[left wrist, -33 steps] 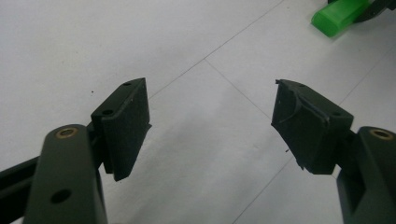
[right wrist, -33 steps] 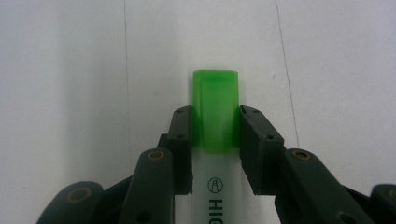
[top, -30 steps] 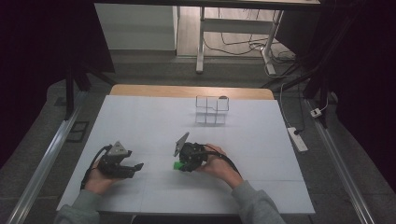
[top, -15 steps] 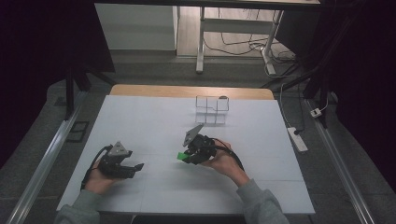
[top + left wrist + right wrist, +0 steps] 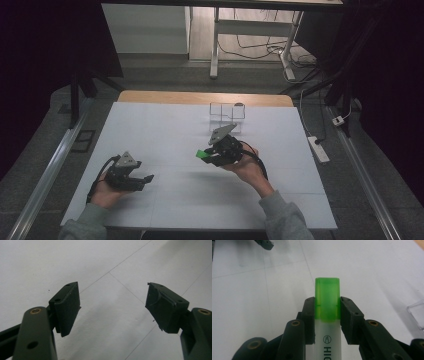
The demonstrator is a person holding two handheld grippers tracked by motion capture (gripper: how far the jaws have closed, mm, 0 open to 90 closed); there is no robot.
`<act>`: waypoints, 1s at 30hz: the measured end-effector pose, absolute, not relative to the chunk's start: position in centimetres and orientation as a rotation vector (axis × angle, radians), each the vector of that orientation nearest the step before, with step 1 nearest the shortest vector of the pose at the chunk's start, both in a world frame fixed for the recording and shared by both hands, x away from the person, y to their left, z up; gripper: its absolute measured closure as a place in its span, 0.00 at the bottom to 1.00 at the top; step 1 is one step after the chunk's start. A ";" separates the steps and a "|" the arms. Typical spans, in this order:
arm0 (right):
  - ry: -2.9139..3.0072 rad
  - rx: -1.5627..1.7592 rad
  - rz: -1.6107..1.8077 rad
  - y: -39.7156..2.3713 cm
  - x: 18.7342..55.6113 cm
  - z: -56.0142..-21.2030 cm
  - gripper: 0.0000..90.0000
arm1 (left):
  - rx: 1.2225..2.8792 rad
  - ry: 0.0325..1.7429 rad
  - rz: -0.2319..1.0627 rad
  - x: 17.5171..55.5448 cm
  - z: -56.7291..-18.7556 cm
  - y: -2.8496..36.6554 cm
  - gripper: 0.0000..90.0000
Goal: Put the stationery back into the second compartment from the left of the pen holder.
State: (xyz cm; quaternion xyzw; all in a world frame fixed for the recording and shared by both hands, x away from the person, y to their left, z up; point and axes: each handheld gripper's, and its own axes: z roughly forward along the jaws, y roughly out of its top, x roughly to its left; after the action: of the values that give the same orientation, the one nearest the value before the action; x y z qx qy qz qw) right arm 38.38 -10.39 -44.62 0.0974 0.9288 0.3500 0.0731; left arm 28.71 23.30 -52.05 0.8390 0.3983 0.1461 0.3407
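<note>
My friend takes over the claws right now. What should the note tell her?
Right claw: shut on the green highlighter, cap end sticking out past the pads, held above the white table.
Left claw: open, holding nothing, low over the table near the front-left.
Clear organizer: stands at the far side, beyond the right claw.
Done: highlighter picked up.
Left: probably carry it to the organizer and drop it in a compartment.

The bench (image 5: 150, 125) lies bare across the left and middle of the frame; the sole obstacle is a clear rack (image 5: 226, 112) at upper centre, just beyond the right claw (image 5: 207, 156).
</note>
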 end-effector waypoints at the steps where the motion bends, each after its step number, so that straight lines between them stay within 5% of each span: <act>1: 2.781 0.300 1.058 -10.5 38.4 -44.5 0.74 | 2.183 1.036 0.380 28.7 -52.0 23.3 0.30; 30: 2.575 0.499 1.175 -13.2 39.0 -42.5 0.74 | 2.177 1.035 0.397 28.6 -51.9 23.5 0.30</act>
State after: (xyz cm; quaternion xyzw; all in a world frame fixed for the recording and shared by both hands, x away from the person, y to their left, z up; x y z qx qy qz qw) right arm 39.02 -13.17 -42.51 0.1719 0.8879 0.4053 0.1334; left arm 28.57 23.46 -51.92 0.8372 0.3980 0.1526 0.3425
